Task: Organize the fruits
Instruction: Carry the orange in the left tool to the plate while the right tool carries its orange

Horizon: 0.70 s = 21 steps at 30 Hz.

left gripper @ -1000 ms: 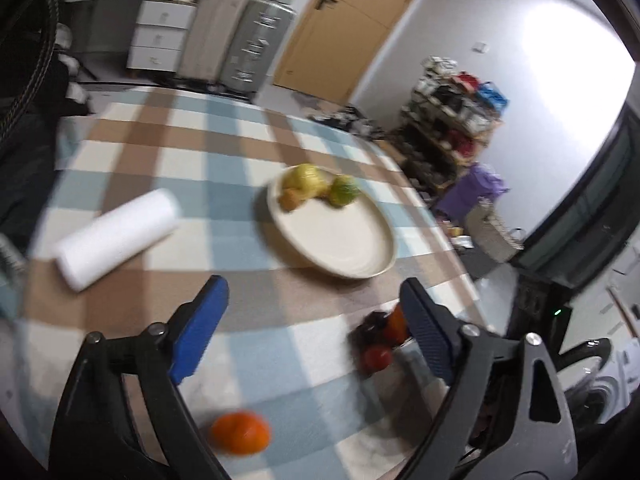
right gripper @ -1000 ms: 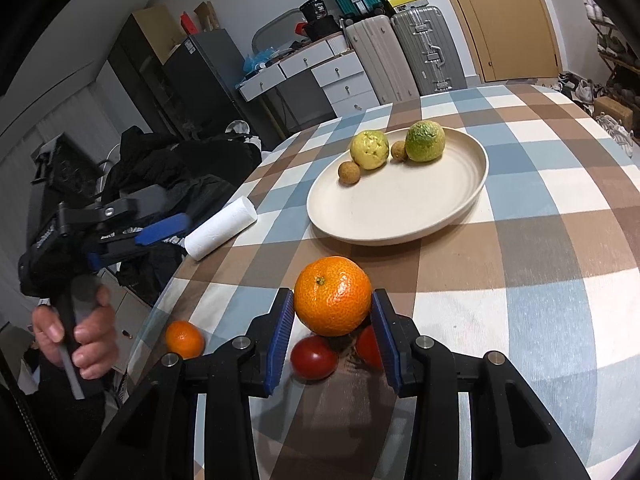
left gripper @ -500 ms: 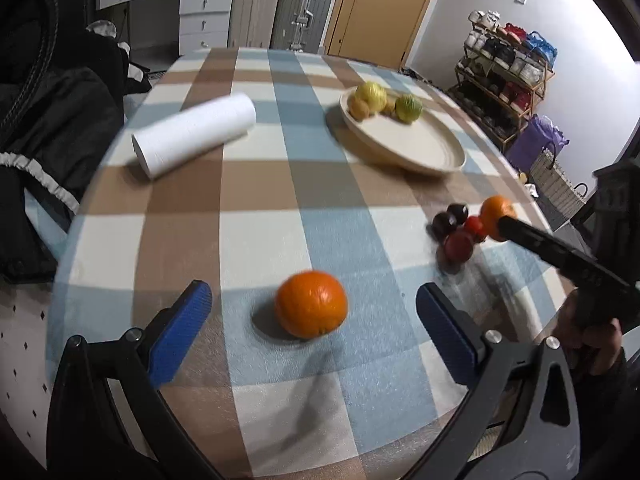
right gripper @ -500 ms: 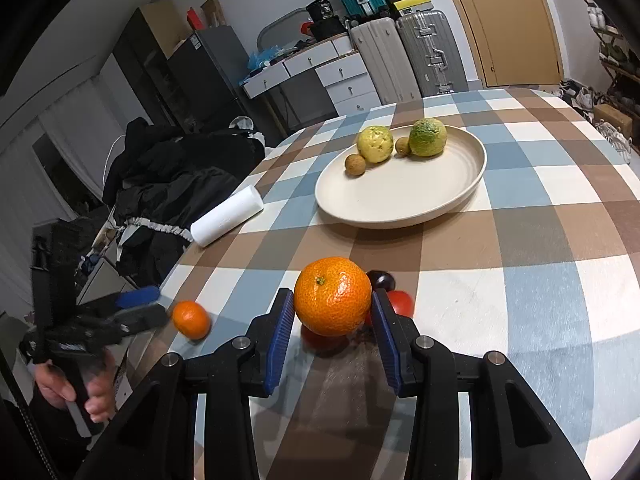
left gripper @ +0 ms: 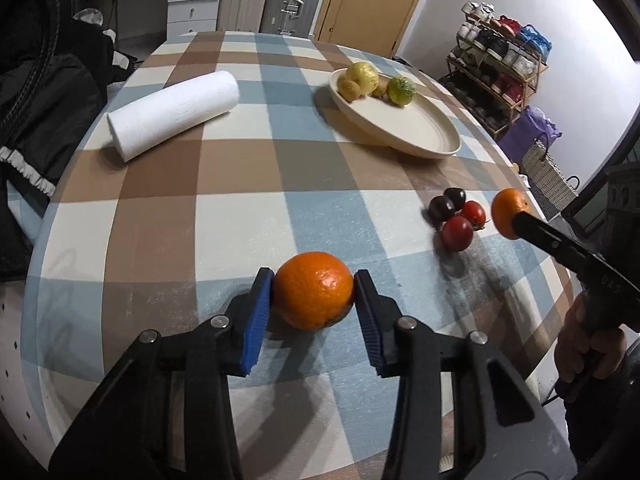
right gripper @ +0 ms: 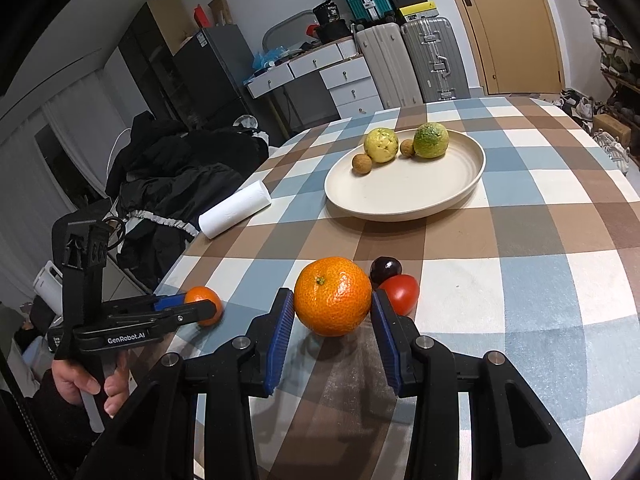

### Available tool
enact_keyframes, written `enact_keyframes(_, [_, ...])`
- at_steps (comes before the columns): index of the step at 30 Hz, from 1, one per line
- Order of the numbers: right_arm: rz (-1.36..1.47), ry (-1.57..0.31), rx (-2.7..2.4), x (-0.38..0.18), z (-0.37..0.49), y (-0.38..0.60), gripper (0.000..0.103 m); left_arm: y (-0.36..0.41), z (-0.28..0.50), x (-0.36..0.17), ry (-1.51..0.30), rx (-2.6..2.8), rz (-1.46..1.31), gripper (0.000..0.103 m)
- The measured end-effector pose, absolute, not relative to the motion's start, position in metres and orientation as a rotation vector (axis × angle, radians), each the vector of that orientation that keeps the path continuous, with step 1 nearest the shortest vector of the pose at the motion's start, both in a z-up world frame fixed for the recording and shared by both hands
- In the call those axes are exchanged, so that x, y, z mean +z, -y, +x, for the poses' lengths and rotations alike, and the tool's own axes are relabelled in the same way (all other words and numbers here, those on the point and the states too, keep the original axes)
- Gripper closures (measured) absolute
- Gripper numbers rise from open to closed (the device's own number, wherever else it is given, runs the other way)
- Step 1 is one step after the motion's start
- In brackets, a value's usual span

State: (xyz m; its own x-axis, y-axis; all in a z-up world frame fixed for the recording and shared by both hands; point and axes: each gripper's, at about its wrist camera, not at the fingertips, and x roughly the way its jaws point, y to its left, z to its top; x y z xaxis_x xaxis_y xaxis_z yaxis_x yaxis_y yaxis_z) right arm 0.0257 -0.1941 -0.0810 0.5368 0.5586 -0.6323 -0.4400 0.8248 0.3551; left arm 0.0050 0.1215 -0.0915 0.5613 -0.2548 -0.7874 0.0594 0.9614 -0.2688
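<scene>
In the left wrist view, a small orange (left gripper: 312,294) rests on the checked tablecloth between the blue pads of my left gripper (left gripper: 314,298). The jaws are closing and both pads touch its sides. My right gripper (right gripper: 332,306) is shut on a larger orange (right gripper: 333,295), held just above the cloth. The cream plate (right gripper: 420,196) farther back holds a yellow fruit (right gripper: 381,145), a green fruit (right gripper: 431,140) and two small brown ones. Red tomatoes (left gripper: 458,232) and dark plums (left gripper: 442,207) lie loose beside the right gripper.
A white paper roll (left gripper: 176,114) lies at the table's left side. Dark clothing (right gripper: 176,176) is piled beyond the left edge. The round table's rim curves close under both grippers. Suitcases, drawers and a shoe rack stand behind.
My left gripper dropped toward the small orange and its wide-open jaws closed in around it. The right gripper kept its orange and drew back slightly from the tomatoes.
</scene>
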Motion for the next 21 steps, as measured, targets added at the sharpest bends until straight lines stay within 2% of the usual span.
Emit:
enact_keyframes(6, [0.173, -0.806, 0.599, -0.081, 0.033, 0.198, 0.063, -0.107, 0.024, -0.072, -0.925, -0.233, -0.211, 0.065])
enact_keyframes(14, [0.204, -0.787, 0.600, -0.068, 0.068, 0.210, 0.063, -0.073, 0.095, -0.034, -0.859, -0.318, -0.187, 0.065])
enact_keyframes(21, [0.202, -0.771, 0.560, -0.055, 0.123, 0.225, 0.063, -0.043, 0.171, -0.041, -0.895, -0.373, -0.223, 0.065])
